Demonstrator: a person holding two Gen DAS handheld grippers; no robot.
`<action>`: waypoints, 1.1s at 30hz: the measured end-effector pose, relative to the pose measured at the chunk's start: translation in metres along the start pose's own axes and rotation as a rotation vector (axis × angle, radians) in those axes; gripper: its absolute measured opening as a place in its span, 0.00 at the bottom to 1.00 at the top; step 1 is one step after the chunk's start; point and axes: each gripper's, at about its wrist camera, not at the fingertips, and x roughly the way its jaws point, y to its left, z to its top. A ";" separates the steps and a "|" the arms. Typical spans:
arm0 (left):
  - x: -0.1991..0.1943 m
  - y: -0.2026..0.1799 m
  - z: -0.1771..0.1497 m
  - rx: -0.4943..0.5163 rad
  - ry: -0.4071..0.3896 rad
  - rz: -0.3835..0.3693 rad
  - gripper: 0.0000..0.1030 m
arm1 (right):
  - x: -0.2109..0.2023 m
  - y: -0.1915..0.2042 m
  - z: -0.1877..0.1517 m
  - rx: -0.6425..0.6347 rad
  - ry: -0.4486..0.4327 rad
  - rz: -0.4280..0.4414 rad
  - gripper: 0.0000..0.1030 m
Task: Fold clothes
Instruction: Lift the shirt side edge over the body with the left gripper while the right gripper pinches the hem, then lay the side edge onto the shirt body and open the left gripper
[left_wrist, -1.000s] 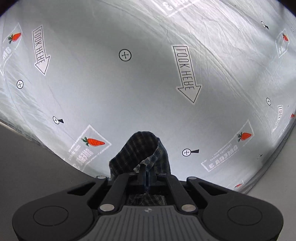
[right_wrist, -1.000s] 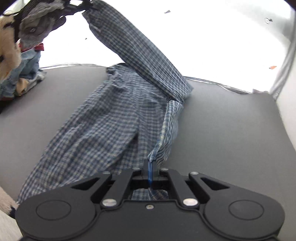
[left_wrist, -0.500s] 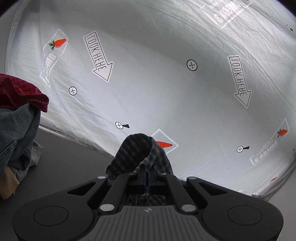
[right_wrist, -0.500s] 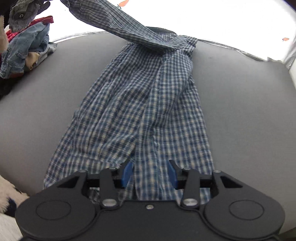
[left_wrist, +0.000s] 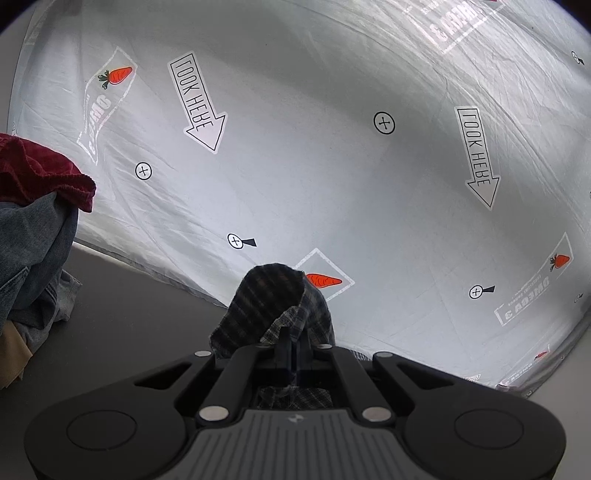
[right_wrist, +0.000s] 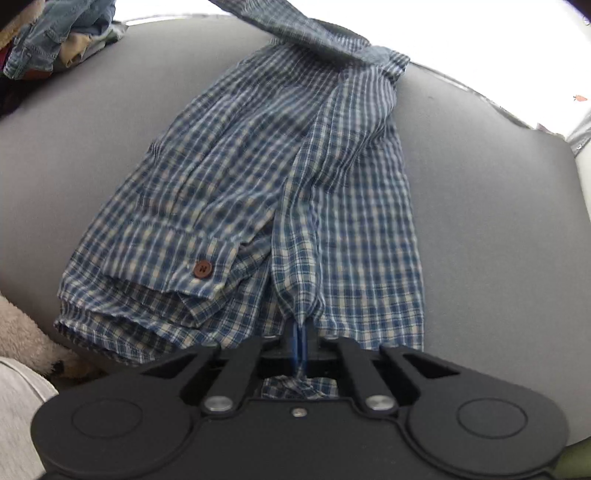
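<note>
A blue-and-white plaid shirt (right_wrist: 258, 177) lies lengthwise on the grey table (right_wrist: 498, 221), its cuff with a brown button (right_wrist: 202, 267) folded over the near left part. My right gripper (right_wrist: 299, 334) is shut on a pinched fold at the shirt's near hem. The shirt's far end (right_wrist: 295, 26) rises off the table toward the top of the right wrist view. In the left wrist view my left gripper (left_wrist: 291, 341) is shut on a bunch of the plaid shirt (left_wrist: 269, 302), held above the table (left_wrist: 129, 306).
A pile of clothes sits at the table's far left: red cloth (left_wrist: 40, 170) on denim (left_wrist: 29, 251), also denim (right_wrist: 48, 40). A white printed backdrop sheet (left_wrist: 332, 184) hangs behind. A beige fuzzy item (right_wrist: 22, 332) and light grey fabric (right_wrist: 18, 413) lie near left.
My right gripper opened half a second ago and has now shut on a fold at the near hem. The shirt has been laid out flatter. My left gripper stays shut and swung toward the pile.
</note>
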 end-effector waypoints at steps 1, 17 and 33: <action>-0.004 0.000 0.005 -0.009 -0.010 -0.009 0.01 | -0.010 -0.003 0.002 0.014 -0.032 0.019 0.02; -0.048 0.022 0.000 -0.072 -0.062 0.043 0.01 | -0.001 -0.025 0.030 0.048 0.003 0.176 0.41; -0.068 -0.125 -0.117 0.492 0.214 -0.444 0.04 | 0.009 -0.103 0.053 0.273 -0.084 0.146 0.40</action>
